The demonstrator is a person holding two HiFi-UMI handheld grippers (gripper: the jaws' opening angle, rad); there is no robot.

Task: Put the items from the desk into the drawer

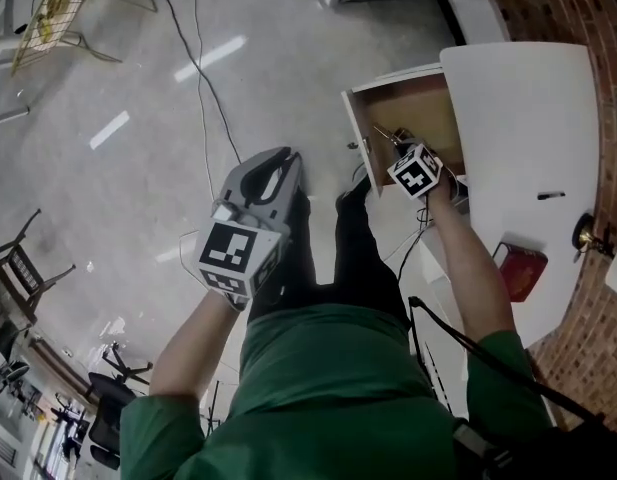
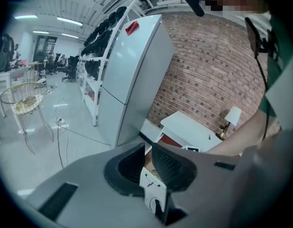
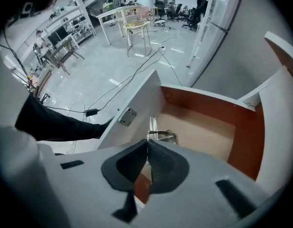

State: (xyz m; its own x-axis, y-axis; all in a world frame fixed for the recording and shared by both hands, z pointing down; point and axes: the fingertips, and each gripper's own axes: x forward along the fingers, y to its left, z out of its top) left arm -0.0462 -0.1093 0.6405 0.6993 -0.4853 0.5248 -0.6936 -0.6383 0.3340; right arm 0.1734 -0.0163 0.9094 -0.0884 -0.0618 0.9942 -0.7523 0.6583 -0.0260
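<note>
Drawer (image 3: 203, 122), smooth brown wood inside, frames a thin shiny metal item (image 3: 164, 136).

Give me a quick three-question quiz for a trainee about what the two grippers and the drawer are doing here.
1. Which gripper is above the open drawer: A, left; B, right?
2. True or false: the left gripper holds a red object.
3. The right gripper is shut on a thin item. What does it look to be made of?

Key: 1 B. 2 False; its jaws stand apart with nothing gripped. 3 Metal.
</note>
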